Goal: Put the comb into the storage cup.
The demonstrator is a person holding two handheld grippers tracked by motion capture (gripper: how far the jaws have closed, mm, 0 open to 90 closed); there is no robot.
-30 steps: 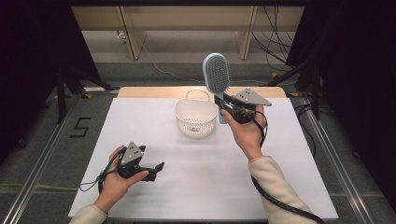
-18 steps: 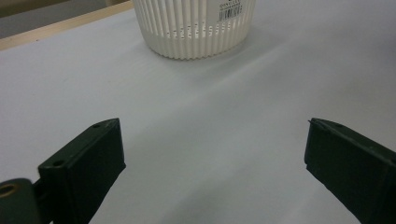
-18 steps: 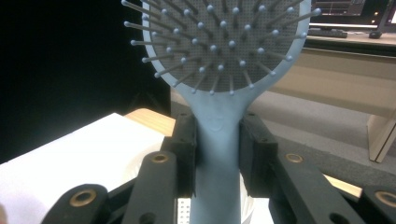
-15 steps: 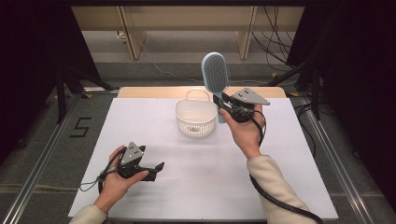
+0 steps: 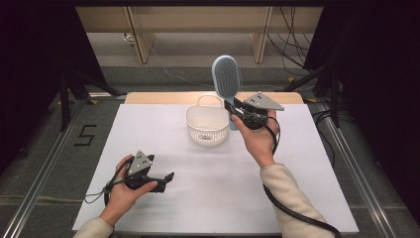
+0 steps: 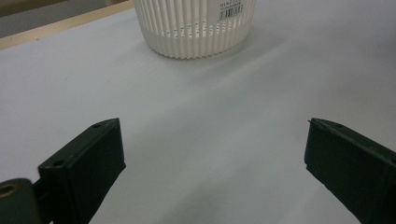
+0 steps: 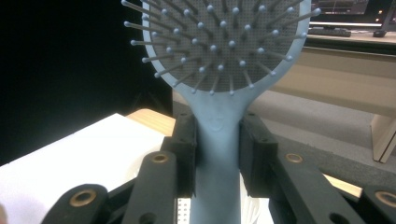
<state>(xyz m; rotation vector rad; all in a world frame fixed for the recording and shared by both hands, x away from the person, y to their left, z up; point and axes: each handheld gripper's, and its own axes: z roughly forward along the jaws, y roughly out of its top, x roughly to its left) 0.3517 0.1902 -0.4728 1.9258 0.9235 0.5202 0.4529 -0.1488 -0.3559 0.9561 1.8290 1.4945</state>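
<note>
A light blue hairbrush [image 5: 227,79] stands upright in the air, bristle head on top, just right of a white ribbed basket [image 5: 207,125] on the white table. My right gripper [image 5: 233,110] is shut on its handle; in the right gripper view both pads clamp the handle [image 7: 217,149] below the bristle head [image 7: 224,42]. My left gripper [image 5: 168,178] rests low at the front left, held by a hand. Its jaws stand wide apart with bare table between them [image 6: 212,154], and the basket [image 6: 196,25] lies ahead of it.
The white sheet [image 5: 297,168] covers the table, with a wooden strip [image 5: 158,97] along its far edge. Metal rails run along both sides, and wooden furniture legs [image 5: 141,37] stand beyond the table. A cable [image 5: 292,213] trails from the right gripper along the sleeve.
</note>
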